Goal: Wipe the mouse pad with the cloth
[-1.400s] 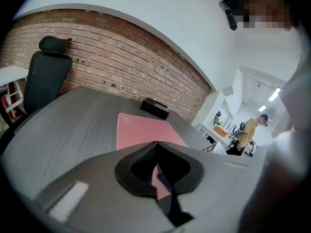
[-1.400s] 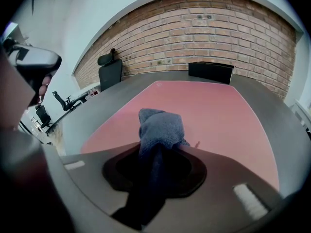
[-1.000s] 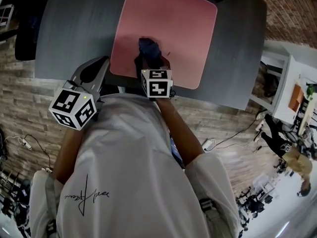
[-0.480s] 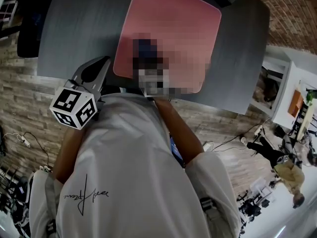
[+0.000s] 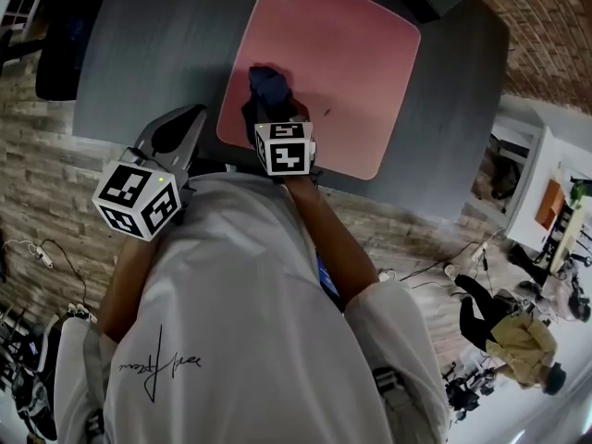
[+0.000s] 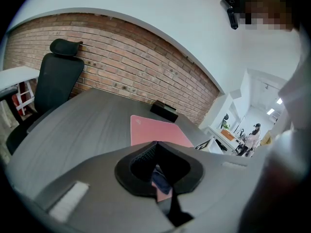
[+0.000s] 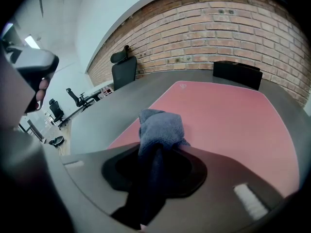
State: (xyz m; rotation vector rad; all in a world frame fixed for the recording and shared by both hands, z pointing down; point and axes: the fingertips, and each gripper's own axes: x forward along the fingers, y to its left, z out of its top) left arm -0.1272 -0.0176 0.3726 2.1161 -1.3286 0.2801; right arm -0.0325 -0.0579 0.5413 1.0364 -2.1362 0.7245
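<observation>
A pink mouse pad (image 5: 342, 63) lies on the grey desk (image 5: 148, 54); it also shows in the left gripper view (image 6: 148, 127) and the right gripper view (image 7: 233, 115). My right gripper (image 5: 270, 111) is shut on a dark blue cloth (image 5: 267, 85), which is bunched up and pressed on the pad near its left edge. From the right gripper view the cloth (image 7: 160, 125) sticks out past the right gripper (image 7: 156, 147). My left gripper (image 5: 176, 135) hovers at the desk's near edge, left of the pad, its jaws together and holding nothing (image 6: 155, 143).
A black box (image 7: 237, 73) stands at the desk's far edge behind the pad. A black office chair (image 6: 58, 81) stands at the desk's far left. A brick wall runs behind. White furniture (image 5: 546, 174) and a person (image 5: 518, 350) are off to the right.
My right gripper has slid the cloth leftward across the pad, toward its left edge. The left gripper has stayed in place. The person in the background has walked on.
</observation>
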